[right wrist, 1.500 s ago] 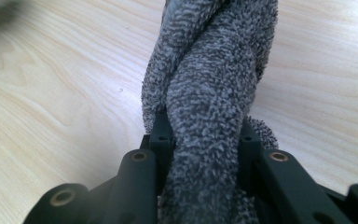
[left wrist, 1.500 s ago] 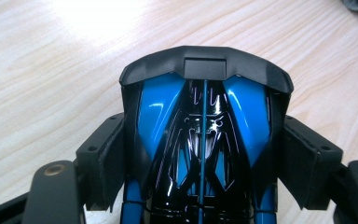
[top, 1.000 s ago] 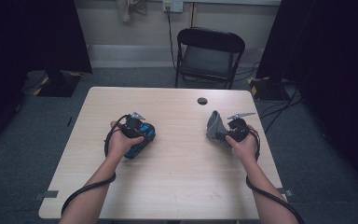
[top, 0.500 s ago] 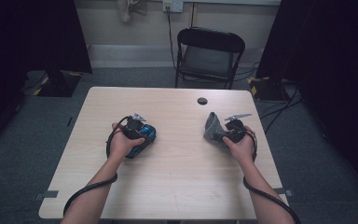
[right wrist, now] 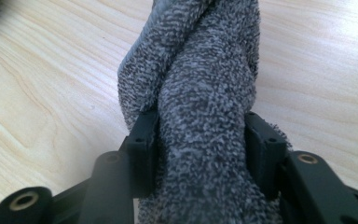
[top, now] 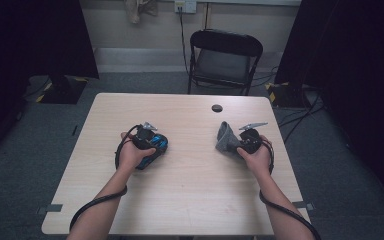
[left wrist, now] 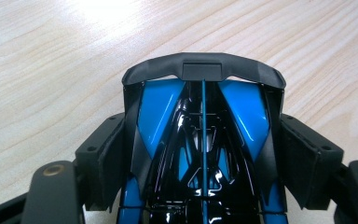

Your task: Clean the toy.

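On the left half of the wooden counter (top: 180, 190), the left gripper (top: 147, 142) rests low with a blue and black toy car (left wrist: 203, 140) between its fingers (left wrist: 105, 158). The pads press against the car's two sides, and its dark rear wing points away over the bare wood. Toward the far edge, right of centre, a small black disc (top: 217, 108) lies well apart from both hands. On the right half, the right gripper (top: 240, 142) has a bunched grey towel (right wrist: 205, 116) between its fingers (right wrist: 142, 144). These fingers have just been spreading, yet the cloth bulges against both pads. Beyond the counter stands a black folding chair (top: 224, 60).
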### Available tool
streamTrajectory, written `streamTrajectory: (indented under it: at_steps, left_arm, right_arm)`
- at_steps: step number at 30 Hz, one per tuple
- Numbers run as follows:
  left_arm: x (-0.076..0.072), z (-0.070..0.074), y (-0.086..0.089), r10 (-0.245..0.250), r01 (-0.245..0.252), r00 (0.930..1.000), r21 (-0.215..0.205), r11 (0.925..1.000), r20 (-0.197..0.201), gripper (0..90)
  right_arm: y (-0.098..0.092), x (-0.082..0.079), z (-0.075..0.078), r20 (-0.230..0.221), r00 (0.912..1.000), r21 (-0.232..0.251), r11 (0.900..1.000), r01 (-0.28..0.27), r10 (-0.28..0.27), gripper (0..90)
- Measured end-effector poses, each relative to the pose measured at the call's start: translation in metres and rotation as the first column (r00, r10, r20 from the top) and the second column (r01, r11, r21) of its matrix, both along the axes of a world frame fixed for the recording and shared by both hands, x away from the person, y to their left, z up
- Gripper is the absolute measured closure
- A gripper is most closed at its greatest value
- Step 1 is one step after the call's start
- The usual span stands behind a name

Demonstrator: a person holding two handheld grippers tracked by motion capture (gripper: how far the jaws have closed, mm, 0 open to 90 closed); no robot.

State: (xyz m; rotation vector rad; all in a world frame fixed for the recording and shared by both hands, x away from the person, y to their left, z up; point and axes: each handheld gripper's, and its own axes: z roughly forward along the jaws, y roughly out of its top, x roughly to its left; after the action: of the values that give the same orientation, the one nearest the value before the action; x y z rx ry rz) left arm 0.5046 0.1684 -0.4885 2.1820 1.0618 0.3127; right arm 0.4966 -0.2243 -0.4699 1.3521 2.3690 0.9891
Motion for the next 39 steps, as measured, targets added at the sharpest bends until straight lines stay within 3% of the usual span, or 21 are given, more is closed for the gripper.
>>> streamTrajectory:
  at_steps: [6, 12, 15, 17, 39]
  left_arm:
    - [-0.001, -0.002, -0.001, -0.017, 0.016, 0.9998, 0.021, 0.9997, 0.014, 24.3]
    - [0.0, -0.002, 0.0, -0.007, 0.007, 0.9999, -0.012, 0.9999, 0.014, 22.8]
    - [0.0, 0.0, 0.001, -0.016, 0.016, 0.9998, 0.002, 0.9999, 0.01, 22.8]
    - [0.0, 0.001, 0.001, -0.017, 0.017, 0.9998, -0.012, 0.9998, 0.009, 22.9]
    - [-0.006, 0.02, 0.01, -0.014, 0.015, 0.9997, -0.028, 0.9995, 0.021, 22.2]
  right_arm:
    - [0.002, -0.001, 0.0, 0.006, 0.9999, -0.012, 1.0, -0.01, 0.01, 47.9]
    - [0.001, 0.0, 0.0, -0.005, 0.9999, -0.008, 1.0, -0.009, 0.009, 38.8]
    - [0.001, 0.0, 0.0, -0.002, 1.0, -0.007, 1.0, -0.008, 0.008, 36.1]
    - [0.001, 0.0, 0.0, 0.0, 1.0, -0.005, 1.0, -0.008, 0.008, 34.1]
    - [0.004, -0.003, 0.01, 0.01, 0.9996, -0.005, 1.0, -0.025, 0.025, 25.5]
